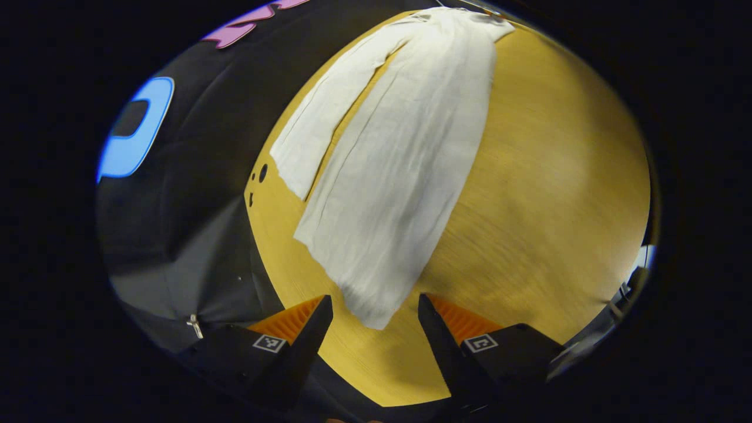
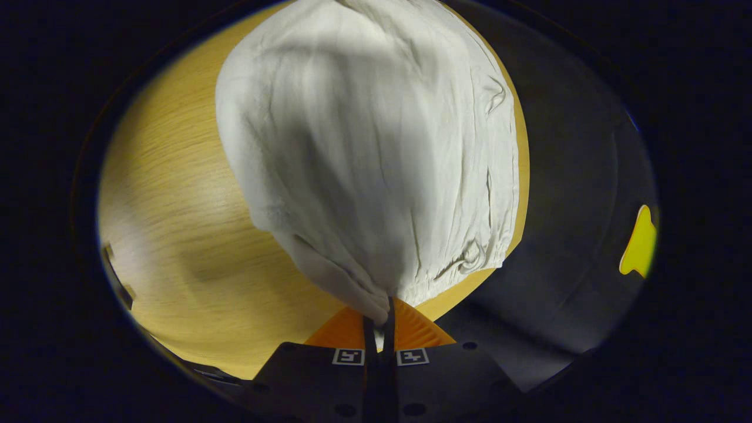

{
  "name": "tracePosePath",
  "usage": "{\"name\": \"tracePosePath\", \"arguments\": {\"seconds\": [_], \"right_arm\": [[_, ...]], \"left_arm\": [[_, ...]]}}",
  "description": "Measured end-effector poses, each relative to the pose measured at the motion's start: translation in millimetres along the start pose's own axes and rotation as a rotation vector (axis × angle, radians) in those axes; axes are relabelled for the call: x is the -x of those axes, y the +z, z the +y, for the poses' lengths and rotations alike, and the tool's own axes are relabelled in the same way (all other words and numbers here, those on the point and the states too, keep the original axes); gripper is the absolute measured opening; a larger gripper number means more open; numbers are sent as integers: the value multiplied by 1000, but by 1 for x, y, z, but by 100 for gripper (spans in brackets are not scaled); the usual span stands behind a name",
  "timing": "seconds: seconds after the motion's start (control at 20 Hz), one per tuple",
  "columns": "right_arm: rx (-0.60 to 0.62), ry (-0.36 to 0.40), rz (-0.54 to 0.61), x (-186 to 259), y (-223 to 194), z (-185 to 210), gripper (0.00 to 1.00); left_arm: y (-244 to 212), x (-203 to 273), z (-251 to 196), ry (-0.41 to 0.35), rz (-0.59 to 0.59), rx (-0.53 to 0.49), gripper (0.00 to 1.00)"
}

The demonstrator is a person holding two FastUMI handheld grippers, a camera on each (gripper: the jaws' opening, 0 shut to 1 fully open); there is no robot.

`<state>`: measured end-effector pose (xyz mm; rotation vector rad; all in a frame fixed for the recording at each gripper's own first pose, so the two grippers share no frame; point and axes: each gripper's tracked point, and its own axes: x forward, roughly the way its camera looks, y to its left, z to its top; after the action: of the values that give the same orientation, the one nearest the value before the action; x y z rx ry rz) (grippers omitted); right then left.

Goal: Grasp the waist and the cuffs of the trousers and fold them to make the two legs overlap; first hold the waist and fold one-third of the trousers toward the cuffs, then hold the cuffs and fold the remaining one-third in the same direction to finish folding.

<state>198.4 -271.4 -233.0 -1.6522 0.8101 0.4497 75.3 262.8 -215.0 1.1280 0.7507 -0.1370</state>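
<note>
Pinching trousers (image 2: 376, 153), right tongs (image 2: 379, 314); left tongs (image 1: 376, 311) gape above cuff.

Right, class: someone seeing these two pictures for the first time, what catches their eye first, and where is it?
The white trousers stand out first, spread lengthwise on the yellow wooden table, legs slightly parted. In the right gripper view the right tongs are clamped on a bunched edge of the cloth at the waist end, lifting it. In the left gripper view the left tongs stand open around a cuff.

Creamy white trousers (image 1: 399, 176) on a yellow-tan wood-grain table (image 1: 552, 194), black cloth wall (image 1: 176, 223) behind
</note>
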Motion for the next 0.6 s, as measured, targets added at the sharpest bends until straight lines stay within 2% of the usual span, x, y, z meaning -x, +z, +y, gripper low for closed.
{"name": "tracePosePath", "arguments": {"seconds": [0.2,0.3,0.45,0.5,0.6], "right_arm": [[1,2,0,0,0,0,5],[6,-1,-1,0,0,0,5],[25,-12,3,1,1,0,5],[31,-15,5,1,0,0,5],[38,-20,3,1,1,0,5]], "left_arm": [[7,-10,5,-60,5,-122,90],[11,-20,6,-121,6,-209,86],[17,-31,16,-139,8,-239,66],[18,-34,16,-139,14,-230,67],[21,-39,15,-129,12,-228,46]]}}
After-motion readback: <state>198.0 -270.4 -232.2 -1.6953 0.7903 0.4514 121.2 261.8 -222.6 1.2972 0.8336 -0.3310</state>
